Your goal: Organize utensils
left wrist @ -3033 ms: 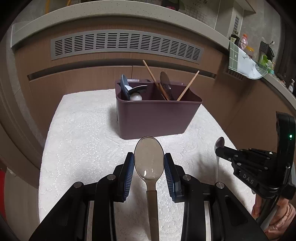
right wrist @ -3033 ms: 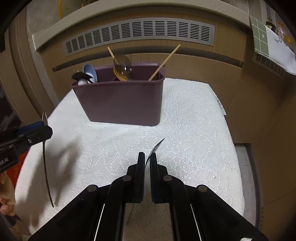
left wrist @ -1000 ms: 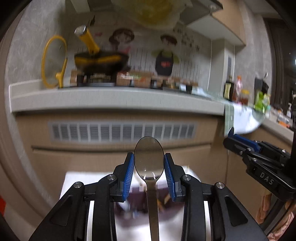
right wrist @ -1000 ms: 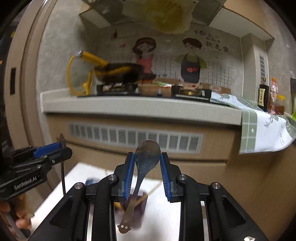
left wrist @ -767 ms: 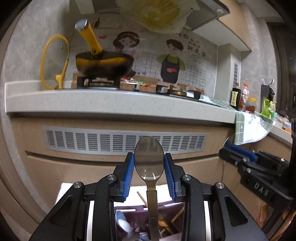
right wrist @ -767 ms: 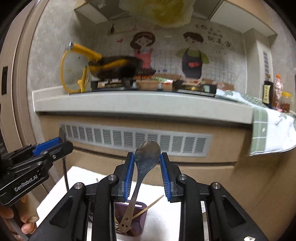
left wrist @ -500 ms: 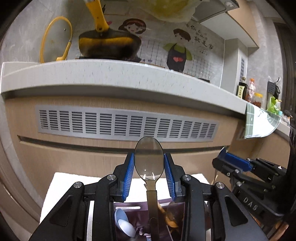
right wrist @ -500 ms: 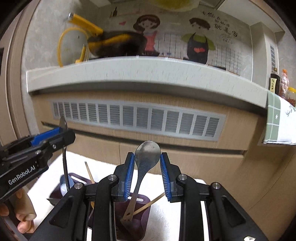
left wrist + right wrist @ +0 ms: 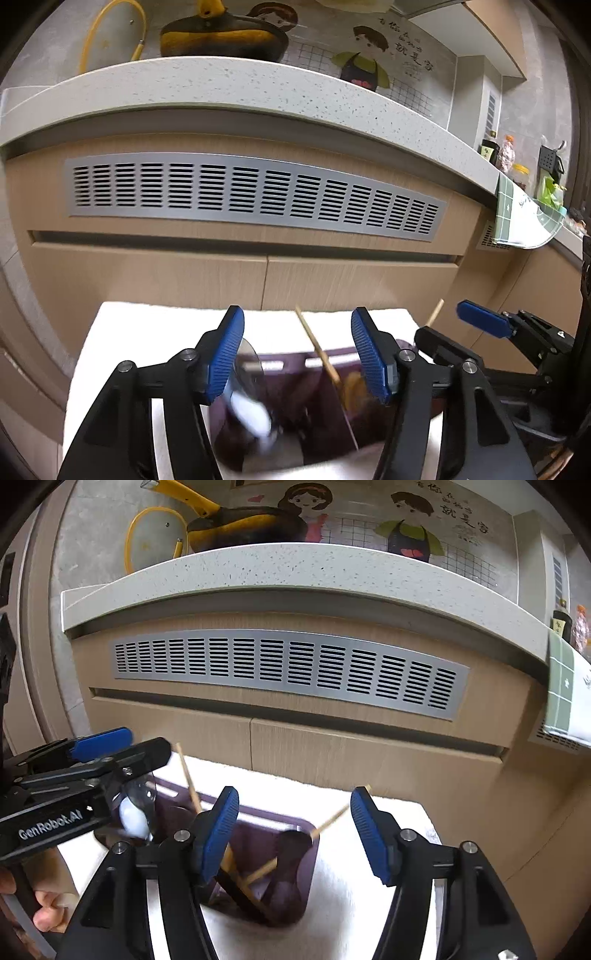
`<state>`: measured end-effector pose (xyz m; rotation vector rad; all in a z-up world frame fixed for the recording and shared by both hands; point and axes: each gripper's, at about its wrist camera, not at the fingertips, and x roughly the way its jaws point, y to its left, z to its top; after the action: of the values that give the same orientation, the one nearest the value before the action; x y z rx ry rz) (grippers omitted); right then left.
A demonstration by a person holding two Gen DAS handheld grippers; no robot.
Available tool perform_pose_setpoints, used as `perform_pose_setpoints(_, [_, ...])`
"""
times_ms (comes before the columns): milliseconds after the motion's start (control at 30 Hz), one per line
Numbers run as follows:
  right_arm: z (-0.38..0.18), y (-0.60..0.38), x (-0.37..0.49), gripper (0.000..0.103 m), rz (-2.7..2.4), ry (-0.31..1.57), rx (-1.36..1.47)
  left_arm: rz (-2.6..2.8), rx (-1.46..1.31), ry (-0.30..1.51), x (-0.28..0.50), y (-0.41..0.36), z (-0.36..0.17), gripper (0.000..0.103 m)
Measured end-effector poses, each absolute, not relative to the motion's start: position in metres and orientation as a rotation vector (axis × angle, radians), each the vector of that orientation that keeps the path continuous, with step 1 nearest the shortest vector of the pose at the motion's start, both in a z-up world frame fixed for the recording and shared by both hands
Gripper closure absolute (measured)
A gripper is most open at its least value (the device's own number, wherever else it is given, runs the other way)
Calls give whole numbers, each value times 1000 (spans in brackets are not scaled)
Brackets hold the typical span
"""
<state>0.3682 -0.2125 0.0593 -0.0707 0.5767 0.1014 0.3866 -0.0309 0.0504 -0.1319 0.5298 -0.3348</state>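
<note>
Left tool (image 9: pixel 297 354) and right tool (image 9: pixel 293 834): jaws just spreading, pinching nothing. Purple utensil caddy (image 9: pixel 291 897) sitting directly below both; spoon (image 9: pixel 245 365) dropping in beside the left pad.

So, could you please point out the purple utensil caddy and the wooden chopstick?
purple utensil caddy (image 9: pixel 303 882), right wrist view, its right outer wall.
wooden chopstick (image 9: pixel 317 345), left wrist view, mid-shaft above the caddy rim.

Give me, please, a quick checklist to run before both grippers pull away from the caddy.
1. Left gripper jaws, just been opening, stand open: ok.
2. Spoon free of left fingers: blurred against one finger; cannot tell.
3. Right gripper jaws, just been opening, nothing between: ok.
4. Purple caddy upright on white cloth: ok.
5. Chopsticks clear of right fingers: one crosses close behind a finger; not ok.
</note>
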Motion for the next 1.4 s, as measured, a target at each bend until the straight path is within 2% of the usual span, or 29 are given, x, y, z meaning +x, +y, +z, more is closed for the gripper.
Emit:
perform_pose_setpoints(33, [61,-214,361,42,101,585,-62,-326,-131,538,376,-28,52,40])
perform_pose_setpoints(100, [63,-218,347,31,105,600,-36,-298,-123,555,357,-23,53,35])
perform_pose_setpoints(167, [64,-225,327,26,104,609,-4,-270,-108,561,334,-19,51,27])
perform_pose_setpoints(333, [61,-232,276,23,66,639,10,-216,-32,589,267,-19,36,22])
perform_pose_setpoints(400, [56,-234,254,15,48,644,12,-199,-5,599,241,-19,29,19])
perform_pose_setpoints(467, [50,-237,231,14,35,650,28,-188,3,599,219,-17,25,12])
perform_pose_setpoints(667, [30,-234,182,9,11,675,45,-155,-7,582,169,-14,24,5])
perform_pose_setpoints(1400, [25,-233,149,8,0,655,60,-156,-3,631,154,-30,17,3])
